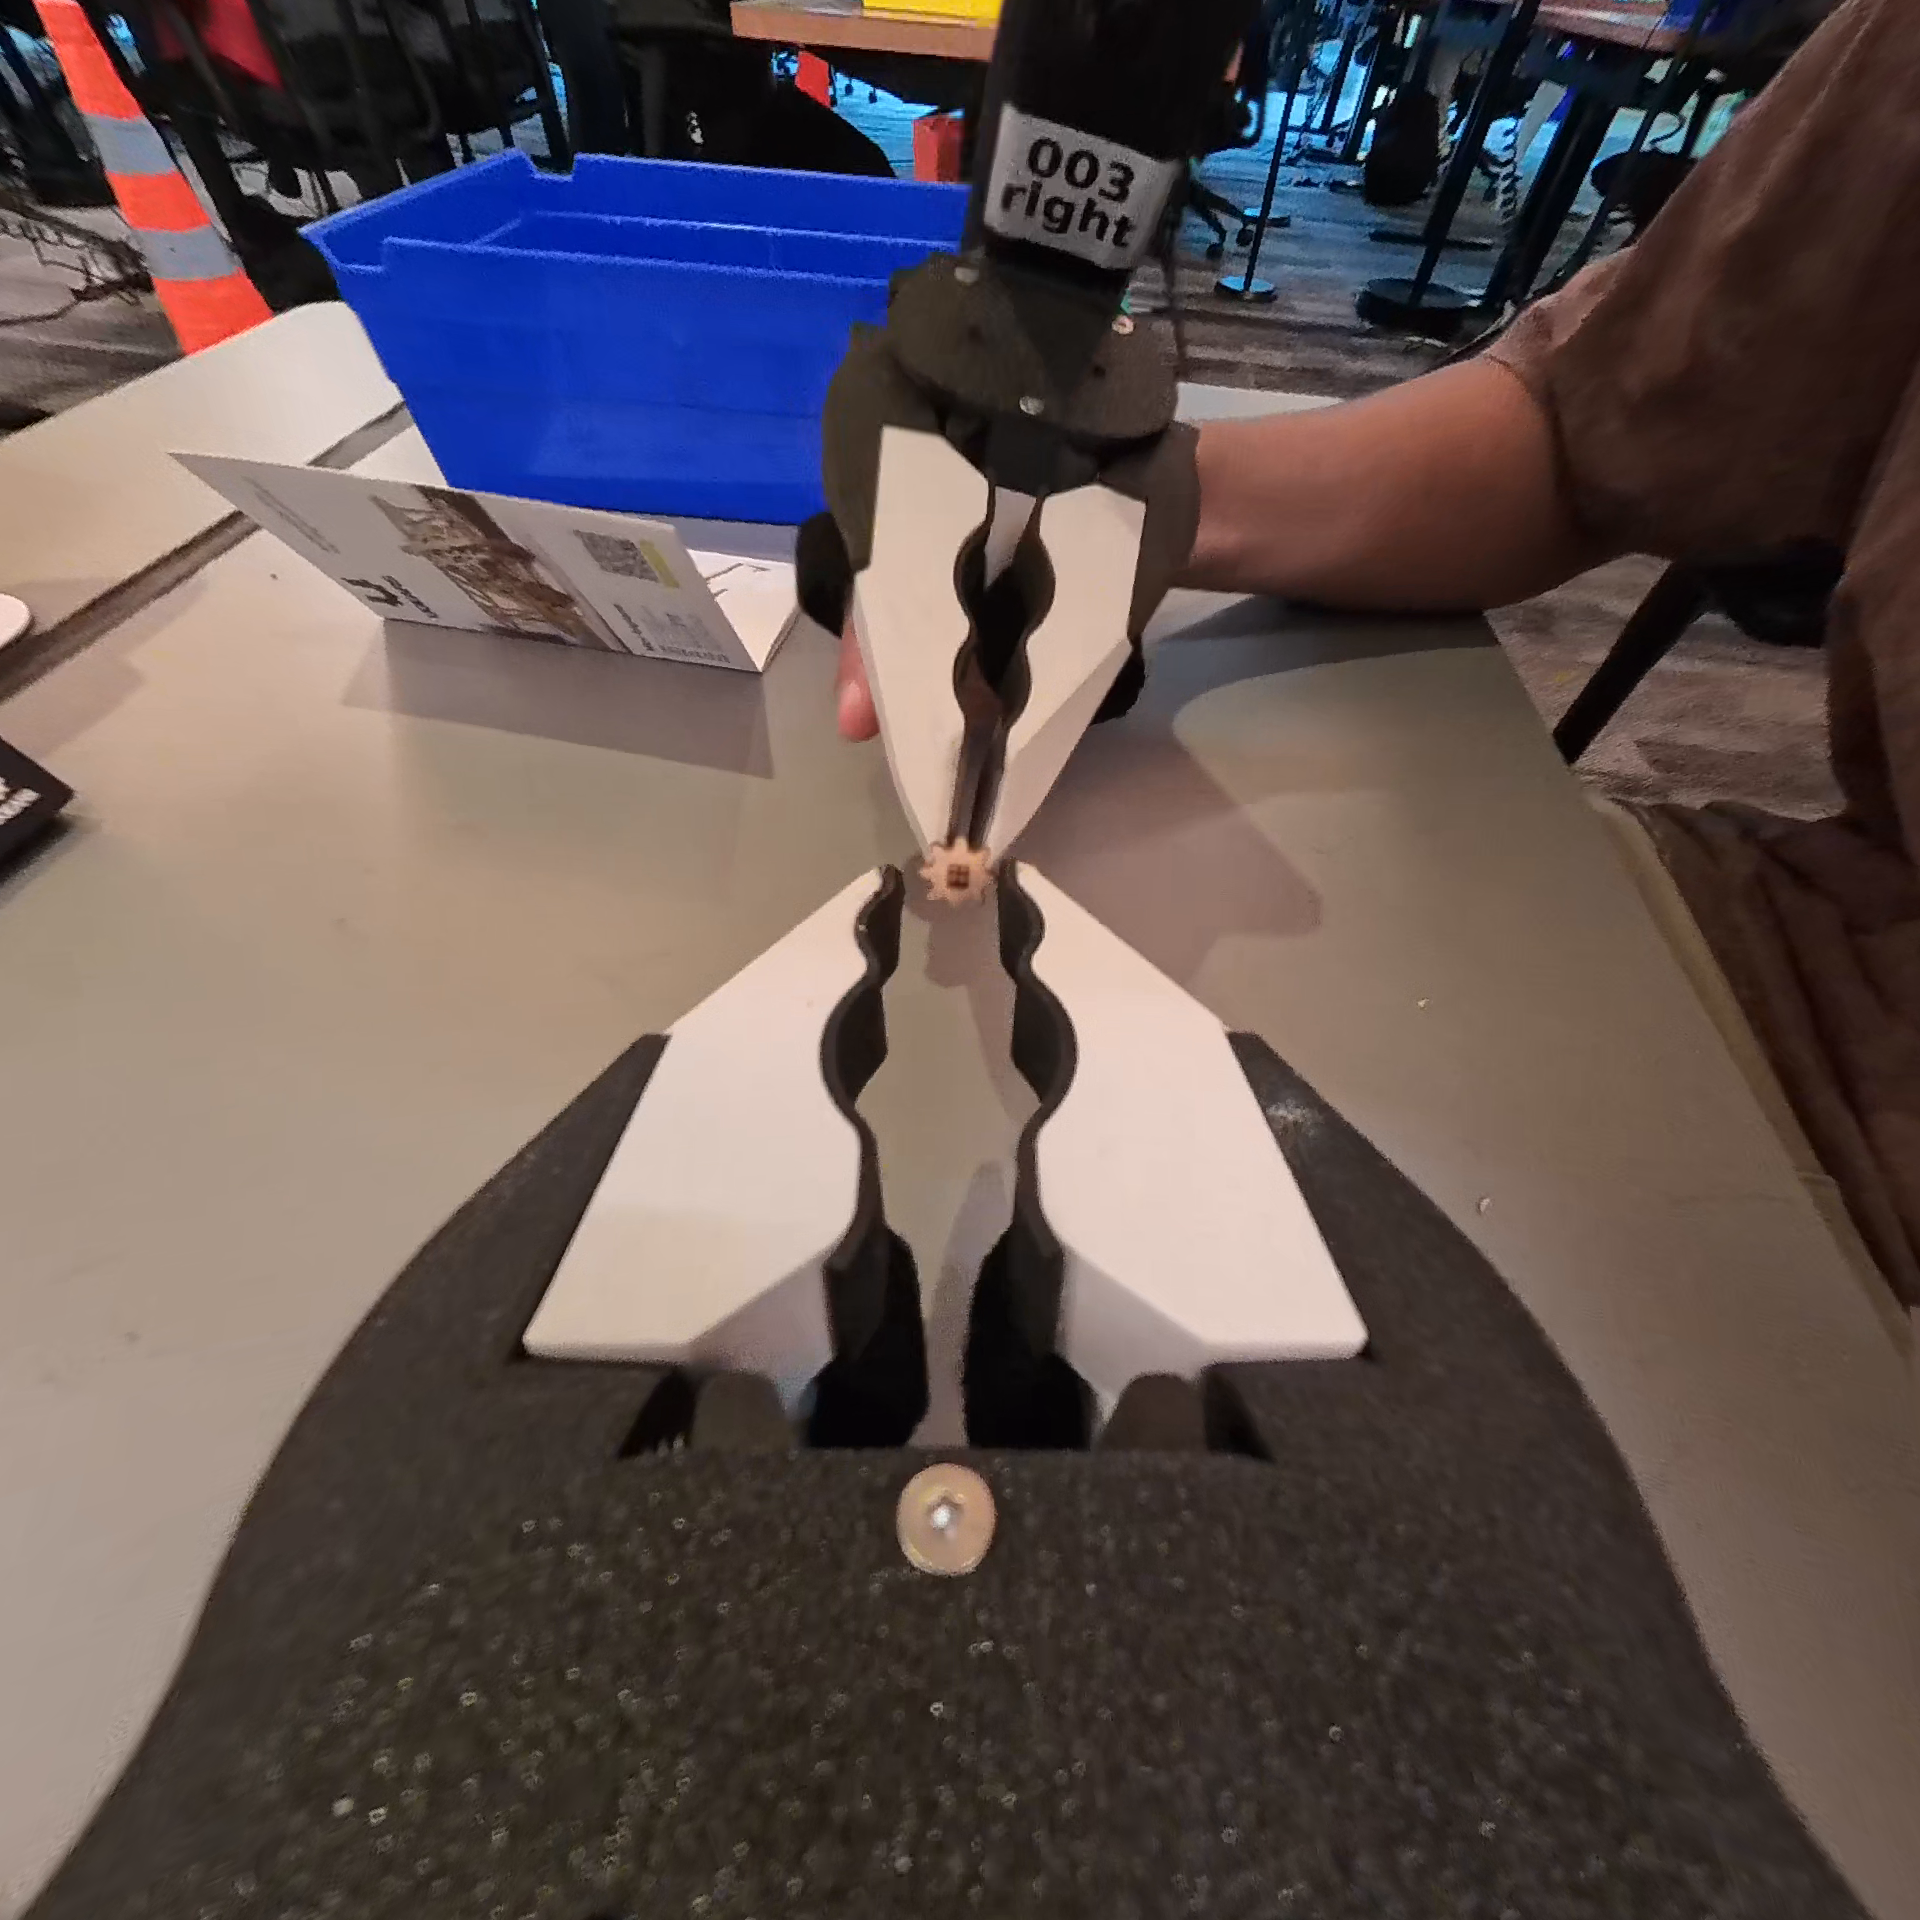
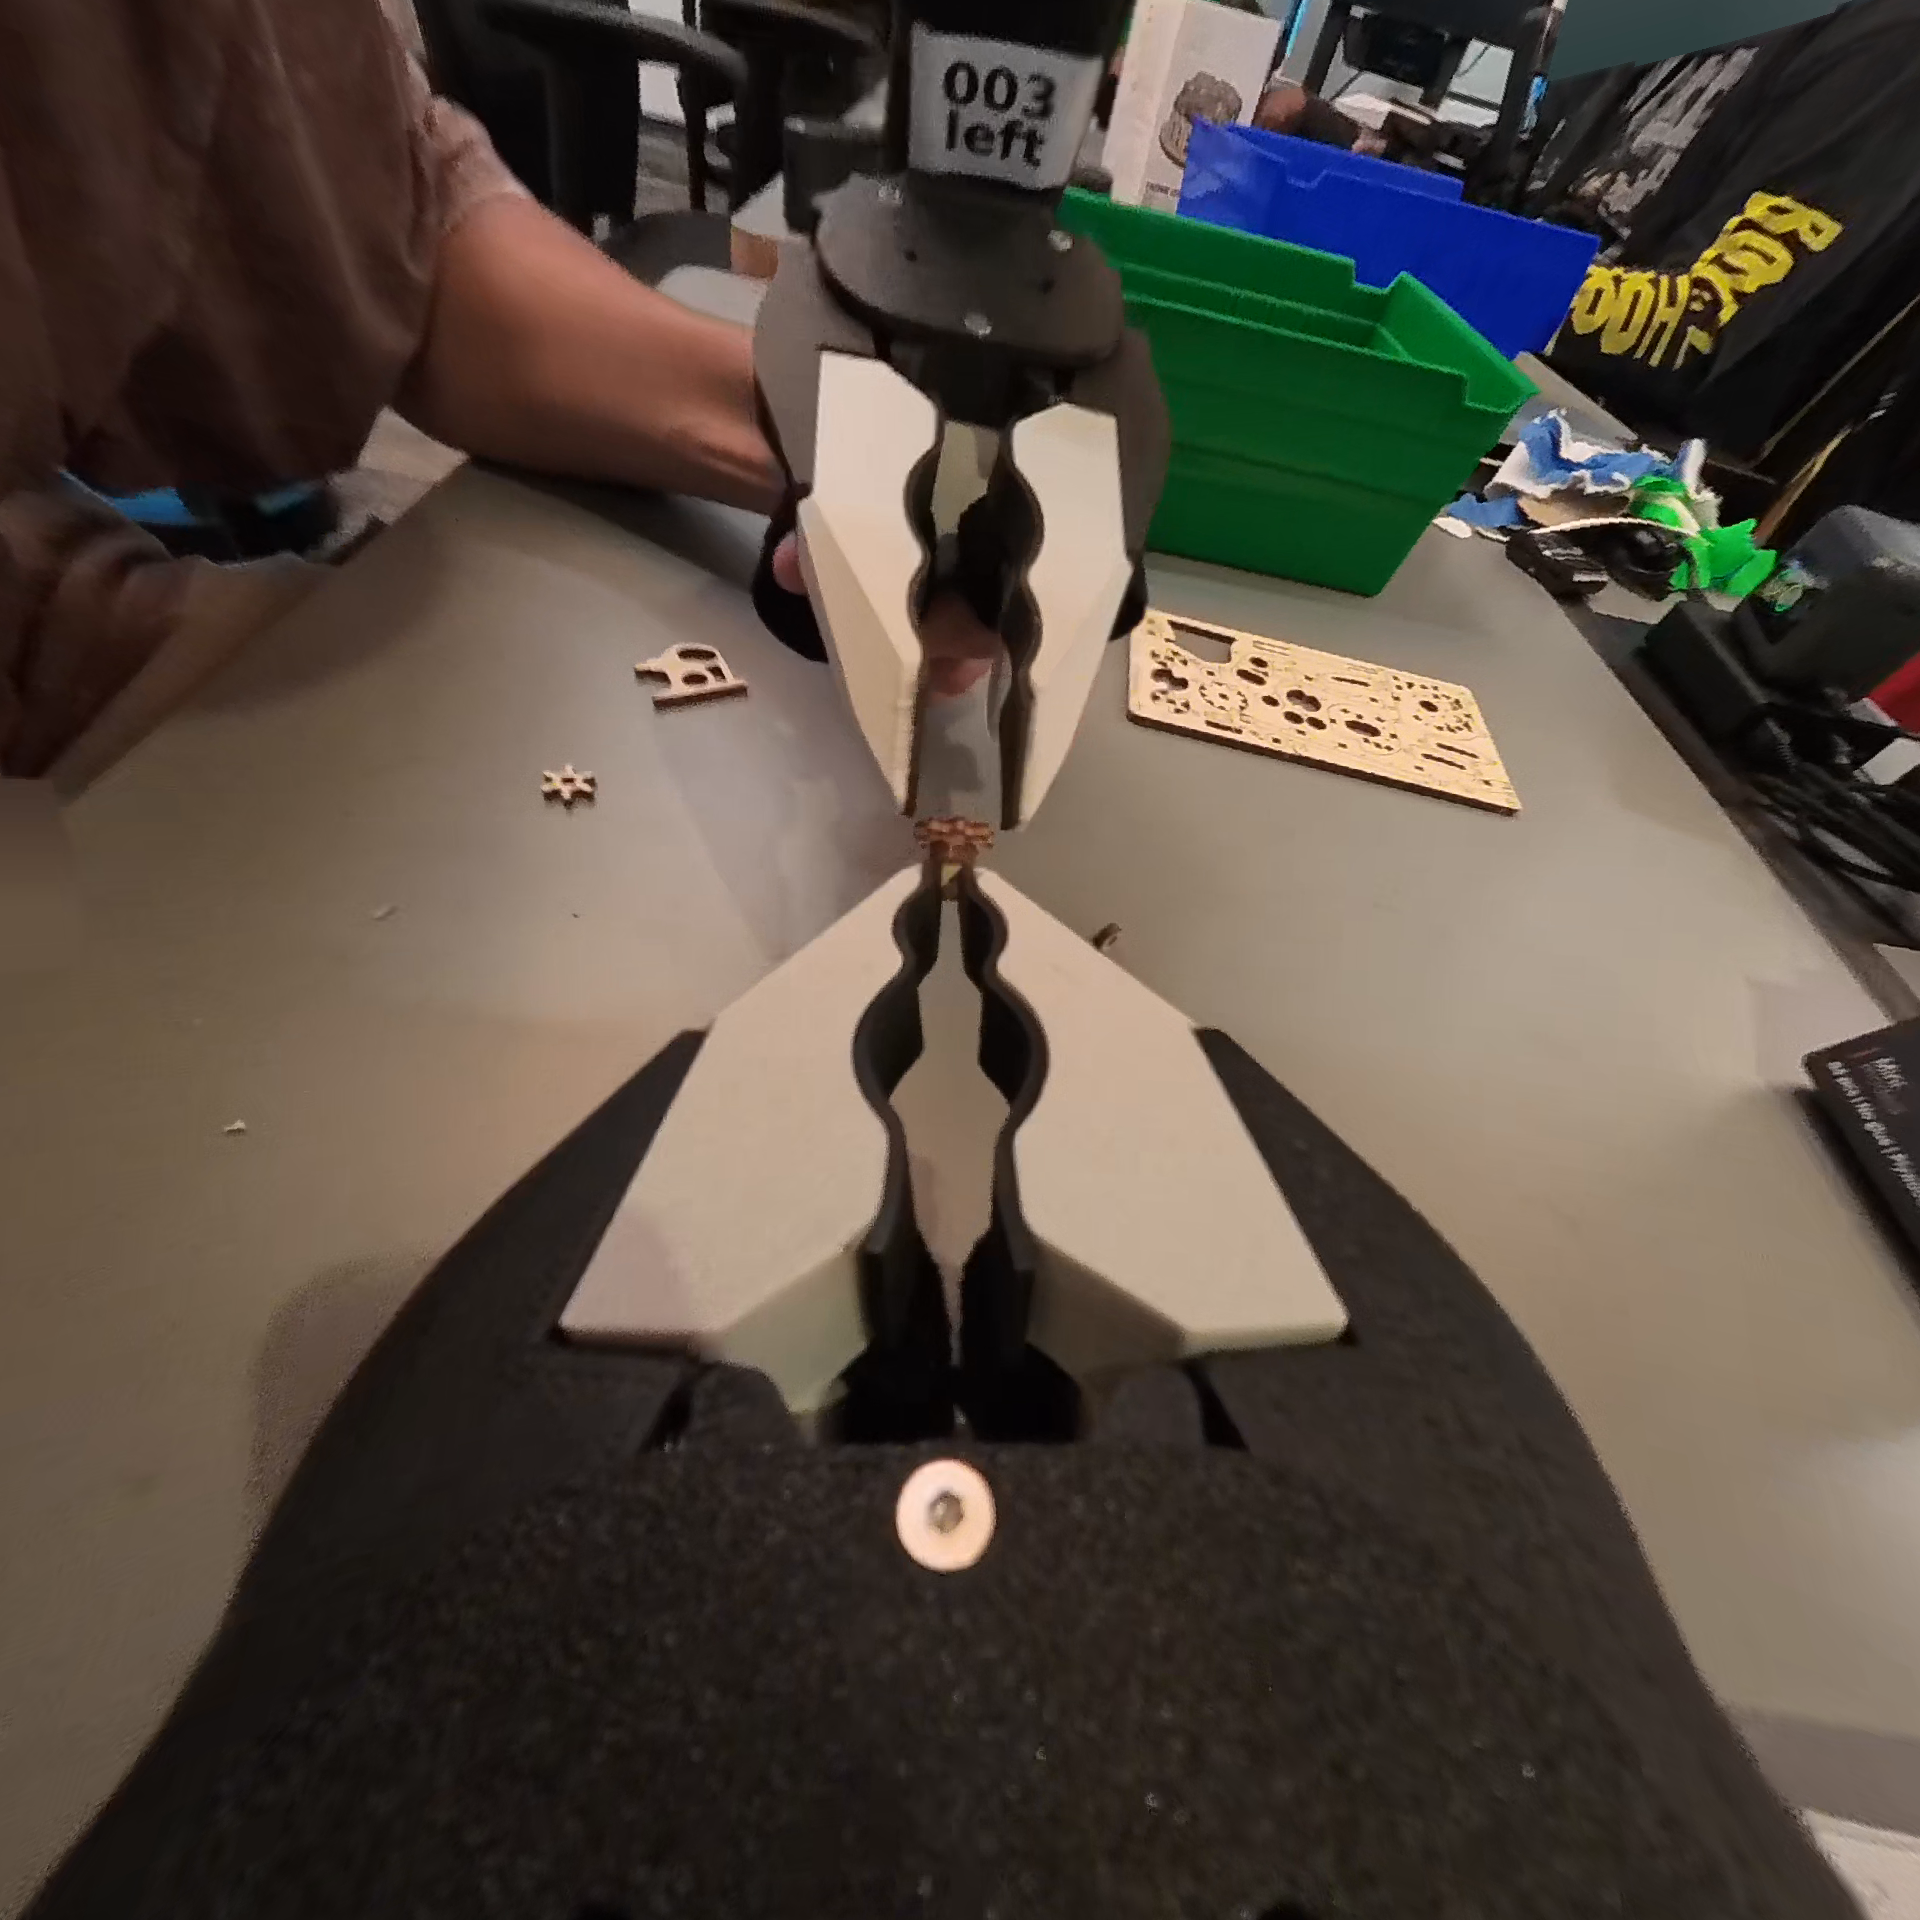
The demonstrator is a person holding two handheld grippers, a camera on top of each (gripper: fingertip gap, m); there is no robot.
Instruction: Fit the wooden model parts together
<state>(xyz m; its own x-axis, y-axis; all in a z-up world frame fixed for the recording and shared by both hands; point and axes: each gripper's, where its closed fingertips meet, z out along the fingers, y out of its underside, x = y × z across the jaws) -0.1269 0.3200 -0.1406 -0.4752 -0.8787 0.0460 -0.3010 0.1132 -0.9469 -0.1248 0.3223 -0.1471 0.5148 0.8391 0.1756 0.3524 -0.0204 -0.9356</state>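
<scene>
While the right gripper pinches a small toothed pale wooden gear above the grey table, the left gripper stands parted, tips flanking it.

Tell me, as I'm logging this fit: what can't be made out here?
Left wrist view: the gear covers whatever the right tongs pinch.
Right wrist view: that pinched part is a sliver, too small to identify; the gear is edge-on and blurred.
Both views: whether the left tongs touch the gear is unclear.
</scene>
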